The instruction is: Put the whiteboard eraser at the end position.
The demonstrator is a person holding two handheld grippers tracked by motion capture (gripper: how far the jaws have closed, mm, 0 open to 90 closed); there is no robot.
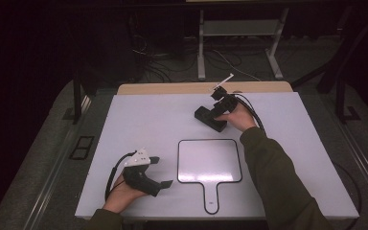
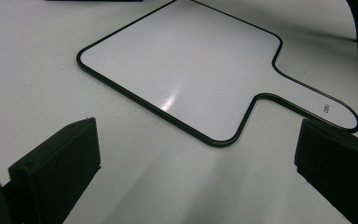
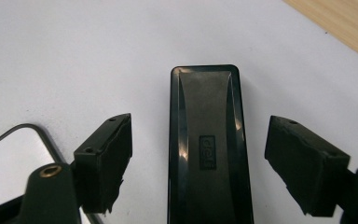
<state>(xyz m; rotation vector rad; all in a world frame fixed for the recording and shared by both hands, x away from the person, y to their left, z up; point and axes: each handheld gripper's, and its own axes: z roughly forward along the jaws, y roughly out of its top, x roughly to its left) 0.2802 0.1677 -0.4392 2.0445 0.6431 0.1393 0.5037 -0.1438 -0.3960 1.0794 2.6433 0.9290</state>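
The eraser [image 3: 209,149] lies flat on the far right part of the table [image 1: 139,120], near the wooden strip [image 3: 340,28] at the far edge and well apart from the whiteboard [image 1: 210,160], which sits in the middle toward my side. It is a long black block with a glossy moulded shell, rounded corners and a small embossed label on top. I judge it rigid, light and not fragile, but the shine suggests a slick surface that could slip under a light pinch. The long side walls look straight and parallel, so I would take hold there, across the narrow width and near mid-length, rather than on the domed top. My right tongs [image 3: 198,163] stand spread on either side of the block with a clear gap at each pad; nothing is pinched. In the high view my right hand [image 1: 239,117] holds them angled down over the eraser. My left tongs [image 2: 198,158] are spread wide and empty, resting near the front left of the table, pointed toward the whiteboard's handle [image 2: 317,105]. The whiteboard is thin, flat and glossy with a black rim, and lies flush to the table, so its edge would be awkward to lift.
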